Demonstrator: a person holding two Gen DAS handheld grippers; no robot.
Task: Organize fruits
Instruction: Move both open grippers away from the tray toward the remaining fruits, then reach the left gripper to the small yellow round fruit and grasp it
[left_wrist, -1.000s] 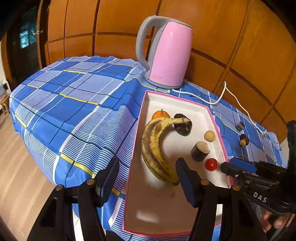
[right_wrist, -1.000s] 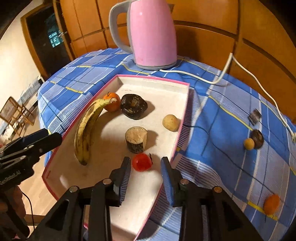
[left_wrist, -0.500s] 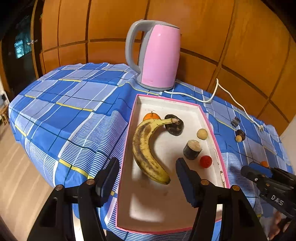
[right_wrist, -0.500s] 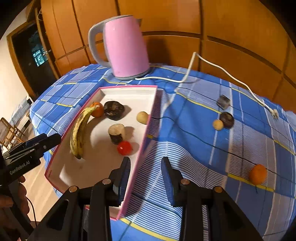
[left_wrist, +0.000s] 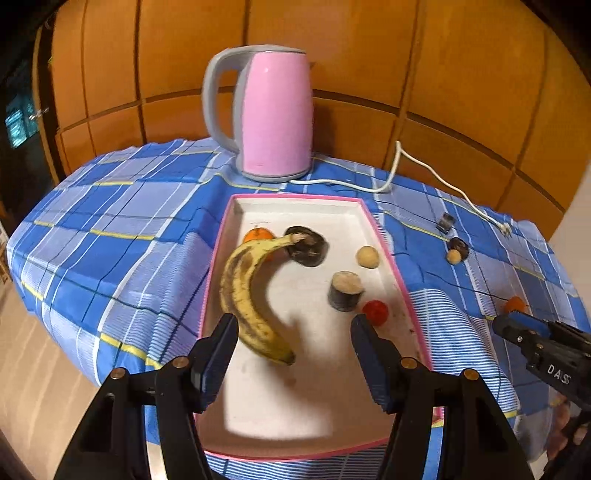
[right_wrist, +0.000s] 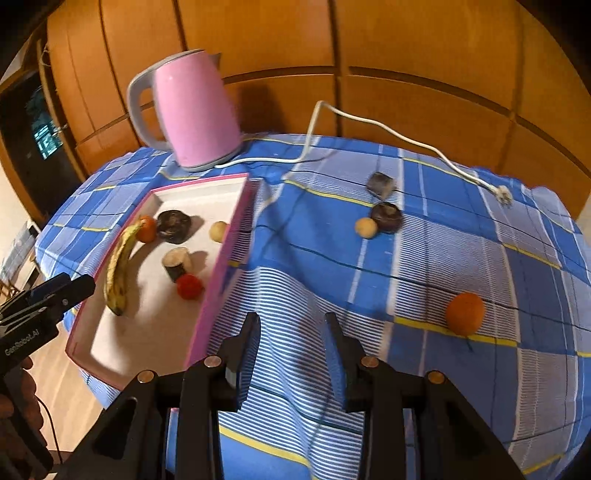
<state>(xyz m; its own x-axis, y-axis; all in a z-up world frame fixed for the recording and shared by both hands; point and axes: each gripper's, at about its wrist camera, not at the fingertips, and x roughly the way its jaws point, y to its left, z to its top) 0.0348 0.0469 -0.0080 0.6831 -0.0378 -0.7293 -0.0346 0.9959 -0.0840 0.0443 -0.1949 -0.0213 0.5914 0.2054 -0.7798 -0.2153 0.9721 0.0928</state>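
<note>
black right claw (right_wrist: 290, 343) gapes narrowly, empty, above tablecloth (right_wrist: 424, 266).

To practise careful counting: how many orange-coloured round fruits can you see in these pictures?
2. One orange lies in the tray, beside the banana's stem; the other orange sits on the tablecloth. More could be hidden.

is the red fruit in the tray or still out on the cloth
In the tray. The red fruit lies on the white floor inside the pink-rimmed tray, beside the cut dark piece.

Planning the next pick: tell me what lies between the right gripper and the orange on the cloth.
Only bare checked tablecloth lies between the right gripper and the orange, as the right wrist view shows.
</note>
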